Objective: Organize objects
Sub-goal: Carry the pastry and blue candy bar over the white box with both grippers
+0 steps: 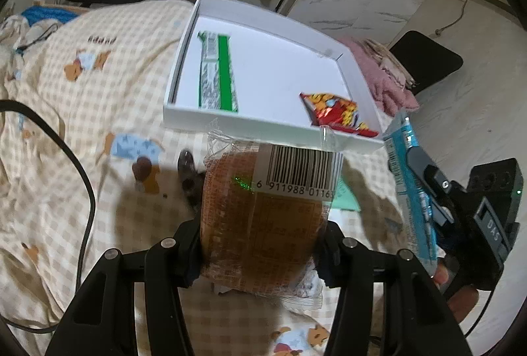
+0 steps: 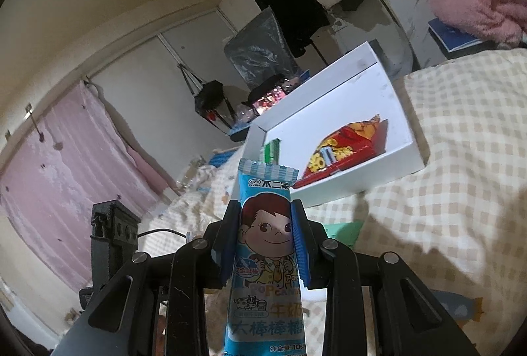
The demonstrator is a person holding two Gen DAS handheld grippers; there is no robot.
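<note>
Already the white box (image 1: 359, 72) on the checked bedspread (image 1: 98, 92) held a green packet (image 1: 217, 72) at its left and a red snack bag (image 1: 336, 112) at its near right corner. Just short of it, the left gripper (image 1: 260, 244) was clamped on a wrapped bun (image 1: 263, 224) and the right gripper (image 2: 265, 244) pinched a blue lollipop packet (image 2: 265, 257); both seemingly remained to be boxed.

Left gripper (image 1: 262, 244) is clamped tight on a bun (image 1: 260, 224), jaws pressing both sides, held above the bed. Right gripper (image 2: 265, 244) squeezes a candy pack (image 2: 265, 257) upright between its blue pads (image 2: 298, 244). A bare hand (image 1: 456, 290) grips the right handle, off to the side.
</note>
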